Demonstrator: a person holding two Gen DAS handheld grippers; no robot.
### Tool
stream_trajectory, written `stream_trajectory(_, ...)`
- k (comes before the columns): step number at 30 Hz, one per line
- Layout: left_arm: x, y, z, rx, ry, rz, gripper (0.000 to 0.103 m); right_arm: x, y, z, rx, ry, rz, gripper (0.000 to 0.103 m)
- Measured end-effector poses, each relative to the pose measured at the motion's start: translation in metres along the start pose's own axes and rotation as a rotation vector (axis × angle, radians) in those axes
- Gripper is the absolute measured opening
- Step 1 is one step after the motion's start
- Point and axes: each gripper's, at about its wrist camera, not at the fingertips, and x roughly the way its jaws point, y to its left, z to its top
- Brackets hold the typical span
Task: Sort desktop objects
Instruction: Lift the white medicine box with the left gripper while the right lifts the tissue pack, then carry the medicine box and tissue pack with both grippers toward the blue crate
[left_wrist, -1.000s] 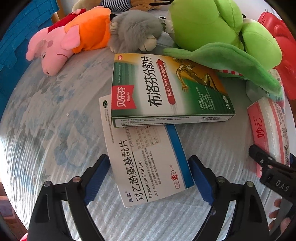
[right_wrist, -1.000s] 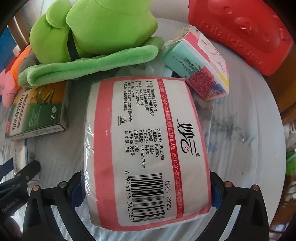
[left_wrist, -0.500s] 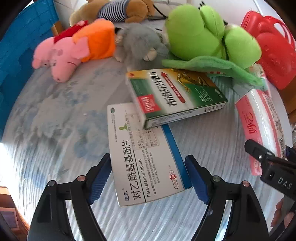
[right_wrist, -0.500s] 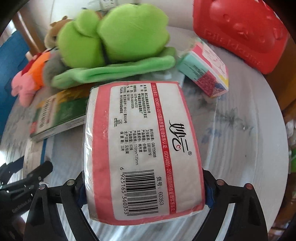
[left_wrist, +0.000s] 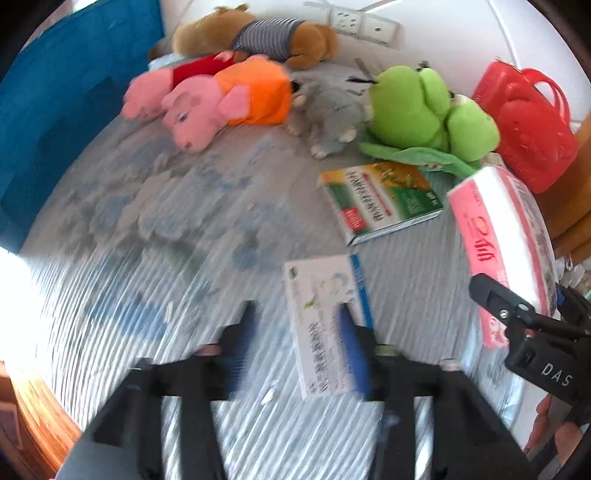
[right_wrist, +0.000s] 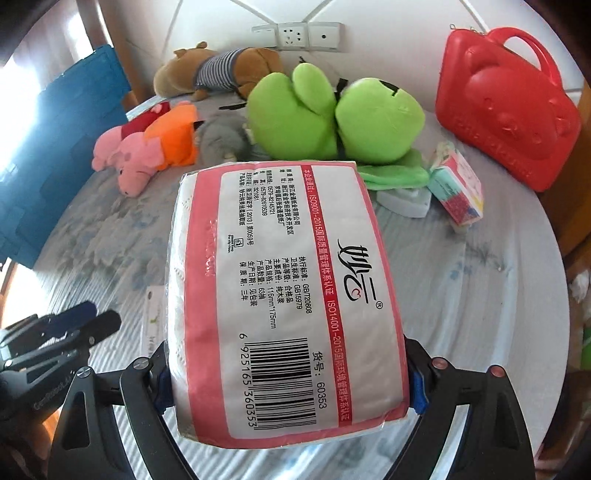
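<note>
My right gripper (right_wrist: 288, 380) is shut on a pink-and-white tissue pack (right_wrist: 280, 295) and holds it up off the round table (right_wrist: 480, 295). The left wrist view shows the same pack (left_wrist: 506, 236) at the right. My left gripper (left_wrist: 297, 339) hovers above the table, blurred, its jaws closing with only cloth showing in most of the gap. A white-and-blue tablet box (left_wrist: 317, 314) lies flat below, partly behind the right finger (left_wrist: 351, 350); the pads do not press on it. A green medicine box (left_wrist: 380, 199) lies farther back.
Plush toys line the back: a green frog (right_wrist: 332, 114), a pink pig (left_wrist: 207, 110), a grey one (left_wrist: 332, 114), a brown one (left_wrist: 255, 37). A red case (right_wrist: 506, 118) stands back right, a small tissue pack (right_wrist: 458, 192) beside it. A blue crate (left_wrist: 55, 110) is at left.
Both grippers have risen and pulled back. The left one slid left off the tablet box, which stays on the table, and its jaws narrowed. The right one lifted the tissue pack.
</note>
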Motion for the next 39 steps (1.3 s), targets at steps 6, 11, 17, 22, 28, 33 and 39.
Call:
stream_trajectory(6, 0.018, -0.008, -0.010, 0.031, 0.020, 0.007, 0.089, 0.003, -0.001, -0.018, 0.015, 0.040, -0.012, 0.091)
stream_trajectory(11, 0.049, -0.033, -0.020, 0.066, 0.081, -0.003, 0.089, 0.006, -0.021, -0.026, 0.049, 0.063, -0.052, 0.091)
stream_trajectory(17, 0.078, -0.044, -0.029, 0.080, 0.104, 0.003, 0.081, 0.012, -0.037, -0.028, 0.053, 0.074, -0.075, 0.091)
stream_trajectory(22, 0.072, -0.035, -0.028, 0.076, 0.089, -0.006, 0.075, 0.024, -0.031, -0.028, 0.030, 0.098, -0.070, 0.091)
stream_trajectory(28, 0.025, -0.008, -0.015, 0.059, -0.022, 0.028, 0.074, 0.013, -0.005, -0.014, -0.020, 0.062, -0.033, 0.091)
stream_trajectory(33, -0.026, 0.030, -0.005, 0.004, -0.104, 0.055, 0.022, -0.010, 0.034, 0.003, -0.085, -0.011, 0.006, 0.091)
stream_trajectory(39, -0.027, 0.070, -0.015, -0.064, -0.067, 0.042, 0.037, -0.015, 0.069, 0.011, -0.126, -0.032, 0.017, 0.091)
